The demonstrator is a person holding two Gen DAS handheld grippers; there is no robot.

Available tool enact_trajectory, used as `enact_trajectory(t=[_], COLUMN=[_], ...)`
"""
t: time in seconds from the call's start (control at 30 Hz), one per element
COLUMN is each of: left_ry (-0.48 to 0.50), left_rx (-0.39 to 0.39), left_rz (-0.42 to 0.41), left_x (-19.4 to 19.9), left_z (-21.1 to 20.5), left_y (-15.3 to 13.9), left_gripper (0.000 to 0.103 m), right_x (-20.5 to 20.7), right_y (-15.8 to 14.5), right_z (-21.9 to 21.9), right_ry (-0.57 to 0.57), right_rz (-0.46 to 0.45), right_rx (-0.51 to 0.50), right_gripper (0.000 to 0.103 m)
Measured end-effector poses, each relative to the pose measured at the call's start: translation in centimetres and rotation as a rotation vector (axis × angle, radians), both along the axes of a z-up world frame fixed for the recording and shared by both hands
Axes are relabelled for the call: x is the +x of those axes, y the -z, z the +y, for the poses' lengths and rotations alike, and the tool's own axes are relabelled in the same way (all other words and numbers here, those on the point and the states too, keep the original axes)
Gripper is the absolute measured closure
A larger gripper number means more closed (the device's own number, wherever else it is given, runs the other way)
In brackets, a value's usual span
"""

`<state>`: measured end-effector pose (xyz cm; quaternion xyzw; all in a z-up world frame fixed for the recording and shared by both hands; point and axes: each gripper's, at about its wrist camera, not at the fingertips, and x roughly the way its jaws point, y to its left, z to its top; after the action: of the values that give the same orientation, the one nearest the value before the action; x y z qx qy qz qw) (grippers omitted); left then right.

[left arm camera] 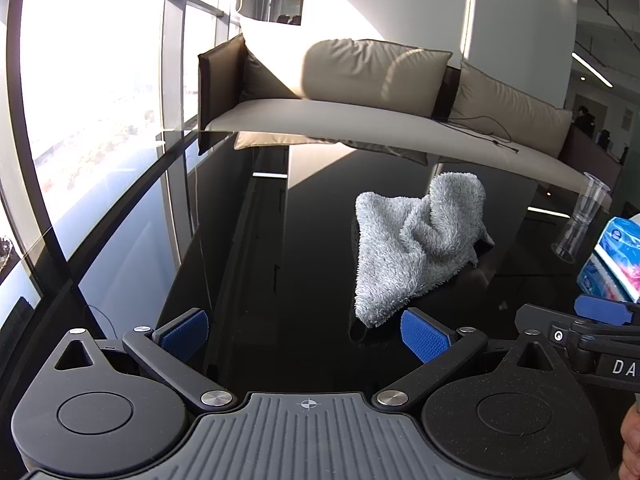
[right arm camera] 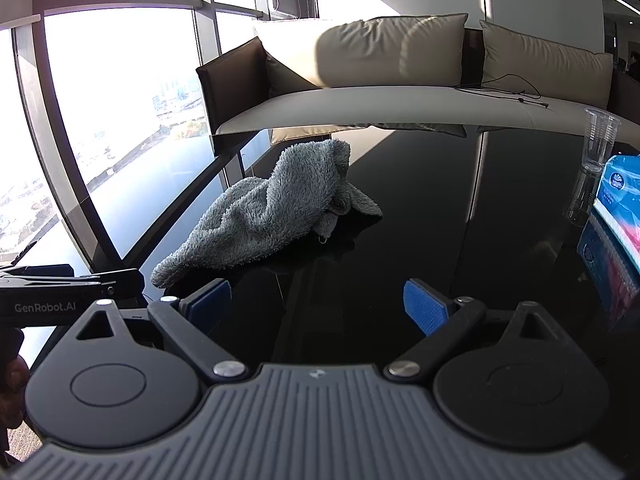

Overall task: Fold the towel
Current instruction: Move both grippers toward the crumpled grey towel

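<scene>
A grey fluffy towel (left arm camera: pixel 412 240) lies crumpled in a heap on the glossy black table (left arm camera: pixel 280 280). In the left wrist view my left gripper (left arm camera: pixel 306 334) stands open above the table, the towel's near corner just ahead of its right pad, nothing between the jaws. In the right wrist view the same towel (right arm camera: pixel 272 208) lies ahead and to the left of my right gripper (right arm camera: pixel 318 306), which is open and holds nothing. The right gripper's finger (left arm camera: pixel 600 310) shows at the right edge of the left wrist view, and the left gripper's body (right arm camera: pixel 60 292) at the left edge of the right wrist view.
A clear plastic cup (right arm camera: pixel 598 140) and a blue tissue pack (right arm camera: pixel 618 204) stand at the table's right side. Behind the table is a beige sofa (right arm camera: pixel 400 108) with cushions and a cable on it. Large windows (left arm camera: pixel 88 80) run along the left.
</scene>
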<state>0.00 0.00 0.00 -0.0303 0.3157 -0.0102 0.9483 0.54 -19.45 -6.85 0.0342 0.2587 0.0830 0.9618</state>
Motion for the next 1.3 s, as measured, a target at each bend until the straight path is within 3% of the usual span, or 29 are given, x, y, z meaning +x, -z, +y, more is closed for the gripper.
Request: enact_trajectory(t=[1.3], left_ry=[0.019], left_rx=[0.002], left_rz=[0.005], left_x=[-0.13], left_z=[-0.42], left_y=[-0.28], left_gripper=[0.001], right_x=[0.23], right_y=[-0.36], right_z=[0.03], right_ry=[-0.007], right_rz=[0.022], right_rx=[0.008], right_gripper=[0.008])
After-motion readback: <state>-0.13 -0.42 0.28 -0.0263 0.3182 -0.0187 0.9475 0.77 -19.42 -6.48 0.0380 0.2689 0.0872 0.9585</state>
